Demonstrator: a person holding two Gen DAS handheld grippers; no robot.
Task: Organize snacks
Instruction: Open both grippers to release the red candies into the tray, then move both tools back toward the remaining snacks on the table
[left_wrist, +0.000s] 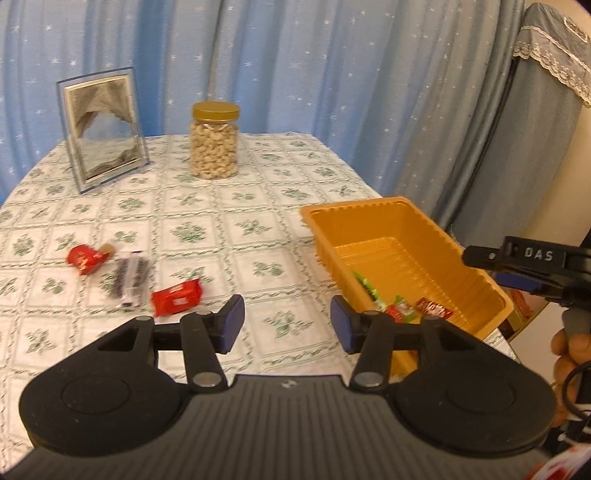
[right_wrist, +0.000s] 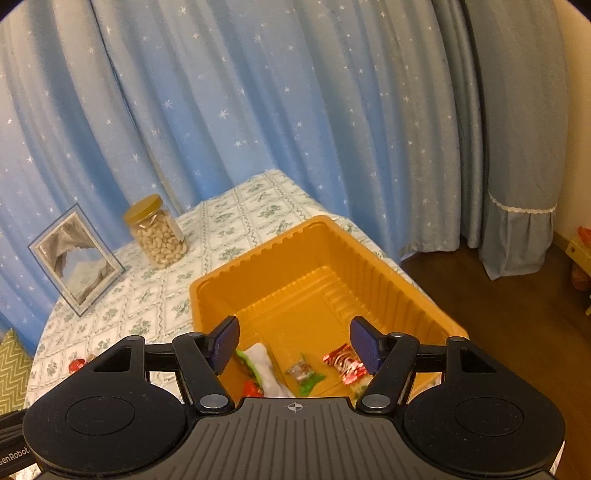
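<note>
An orange plastic tray (left_wrist: 402, 218) sits at the table's right edge and holds several small wrapped snacks (left_wrist: 400, 310). In the right wrist view the tray (right_wrist: 325, 240) lies just ahead with snacks (right_wrist: 343, 363) at its near end. My right gripper (right_wrist: 293, 345) is open and empty above them; it also shows in the left wrist view (left_wrist: 517, 267). My left gripper (left_wrist: 287, 325) is open and empty above the tablecloth. On the cloth to its left lie a red packet (left_wrist: 177, 297), a dark clear-wrapped snack (left_wrist: 129, 282) and a red snack (left_wrist: 86, 258).
A jar of cashews (left_wrist: 214, 142) and a framed sand picture (left_wrist: 103, 129) stand at the back of the table. Blue star curtains hang behind. The table edge drops to a wooden floor (right_wrist: 517, 332) at right.
</note>
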